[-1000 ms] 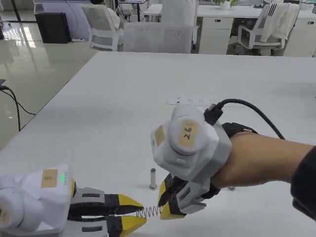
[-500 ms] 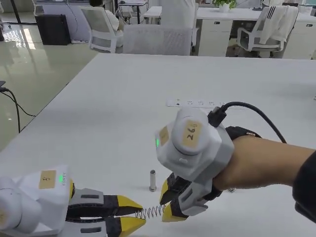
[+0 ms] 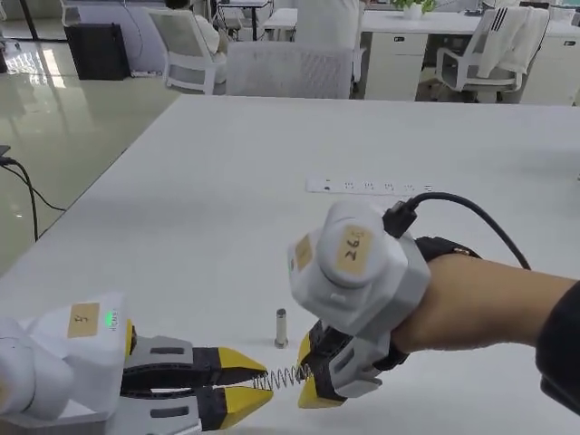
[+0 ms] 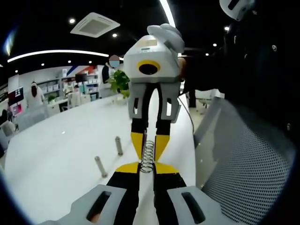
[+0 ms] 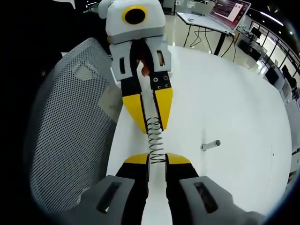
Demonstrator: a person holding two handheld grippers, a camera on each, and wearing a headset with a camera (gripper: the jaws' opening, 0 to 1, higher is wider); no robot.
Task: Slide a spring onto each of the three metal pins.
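You're at a white workbench (image 3: 208,181) beside a glossy pale floor (image 3: 63,100). Ahead of you stand white office chairs (image 3: 186,45), white desks (image 3: 399,63) and a black cabinet (image 3: 95,50). Strip lights (image 4: 51,52) glow on the dark ceiling (image 4: 42,18).

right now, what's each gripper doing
Left gripper: shut on one end of the spring.
Right gripper: shut on the spring's other end.

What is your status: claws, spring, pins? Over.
Left claw, right claw each shut on an end of the spring. Spring on no pin yet. Nearest pin upright, bare; nothing in the way.
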